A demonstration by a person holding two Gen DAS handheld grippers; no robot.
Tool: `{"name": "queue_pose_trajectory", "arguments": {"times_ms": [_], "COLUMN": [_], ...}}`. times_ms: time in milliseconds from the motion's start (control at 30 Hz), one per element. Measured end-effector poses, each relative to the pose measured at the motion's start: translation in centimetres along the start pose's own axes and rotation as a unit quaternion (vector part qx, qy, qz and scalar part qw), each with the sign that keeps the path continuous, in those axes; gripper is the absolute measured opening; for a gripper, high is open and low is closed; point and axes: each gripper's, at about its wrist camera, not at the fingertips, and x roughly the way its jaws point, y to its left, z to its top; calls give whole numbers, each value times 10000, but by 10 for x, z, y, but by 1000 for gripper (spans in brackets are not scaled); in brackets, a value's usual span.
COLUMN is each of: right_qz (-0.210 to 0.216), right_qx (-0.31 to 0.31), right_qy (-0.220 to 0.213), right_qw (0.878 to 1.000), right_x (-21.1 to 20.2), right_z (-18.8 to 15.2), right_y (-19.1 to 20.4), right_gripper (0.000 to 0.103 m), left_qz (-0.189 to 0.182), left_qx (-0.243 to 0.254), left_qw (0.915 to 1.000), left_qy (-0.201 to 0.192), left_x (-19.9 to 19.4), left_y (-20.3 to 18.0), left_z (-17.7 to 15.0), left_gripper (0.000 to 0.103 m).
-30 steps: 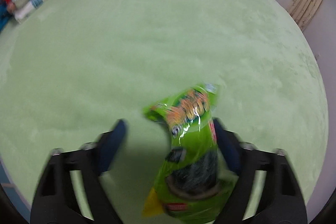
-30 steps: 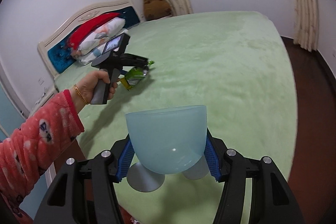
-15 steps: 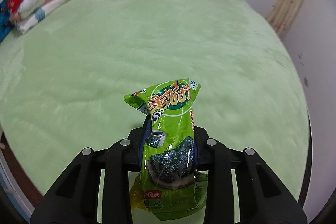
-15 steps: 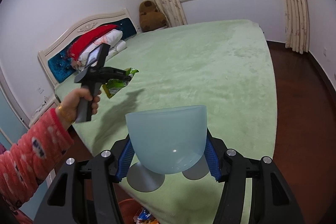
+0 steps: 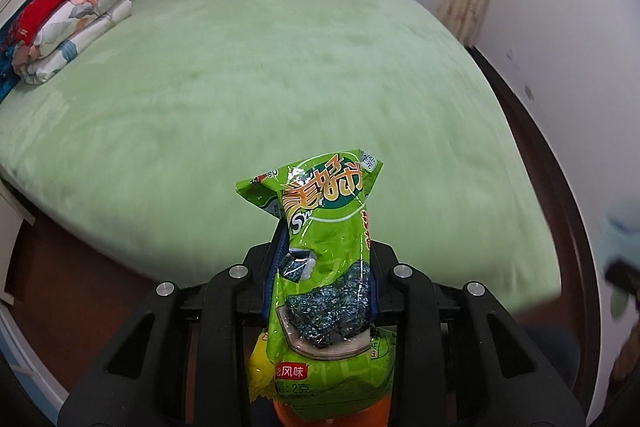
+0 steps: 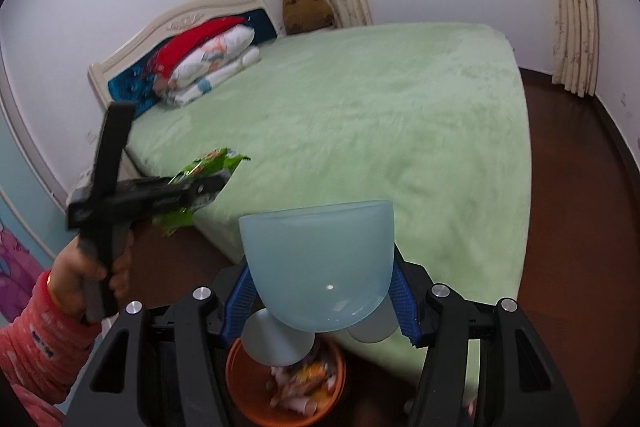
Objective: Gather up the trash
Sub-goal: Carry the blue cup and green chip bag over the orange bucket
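Green foil fills the middle of my left wrist view: a snack bag (image 5: 326, 279) printed with large orange and yellow Chinese characters across its crumpled top, a partial Latin "S" on a dark green band below them, and a photo of dark seaweed pieces on a plate. Near the bottom I can read a red label with "风味" and, under it, "2克". My left tool (image 5: 320, 285) is pressed together on the bag, pinching it around its middle, so the top sticks up beyond the fingertips and the bottom hangs down between the black arms. In the right wrist view the same bag (image 6: 204, 179) is held in the air beside the near edge of the bed (image 6: 360, 131), above the dark wood floor (image 6: 572, 187).

My right tool (image 6: 320, 291) is clamped on a pale blue translucent cup (image 6: 318, 263), its blue pads against both sides, the rim facing away from the camera. Directly below it sits an orange bin (image 6: 240, 383) holding wrappers and paper scraps. Folded bedding (image 6: 204, 63) is piled against the headboard, and a brown stuffed toy (image 6: 306, 5) sits in the corner by the curtains.
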Motion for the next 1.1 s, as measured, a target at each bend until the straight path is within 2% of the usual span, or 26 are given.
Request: {"name": "queue_pose_trajectory", "arguments": {"times_ms": [167,367,533,833,1100], "right_qz": [93,225,298,294,213], "right_qx": [-59,-204,-241,-231,-213], "right_qy": [369,819,1235,2080,2696], "right_qw": [9993,9962,9916,9774,9625], "right_x": [6,24,50,107,157], "right_z": [-36,-76,-100,-140,-167], "right_y": [19,40,51,54,49], "right_gripper": [58,58,58,58,58], "left_qz": [-73,-100,-178,-216,-105], "left_qx": [8,-49,-278,-414,-580], "left_qw": [9994,9965,9918,9784,9655], "left_qy": [332,828,1236,2013,2536], "left_x": [-11,-3,19,69,115], "left_y": [-8,-17,-16,-15,-9], "left_z": [-72,-144,-183,-225,-235], "left_gripper": [31,31,31,31,31]}}
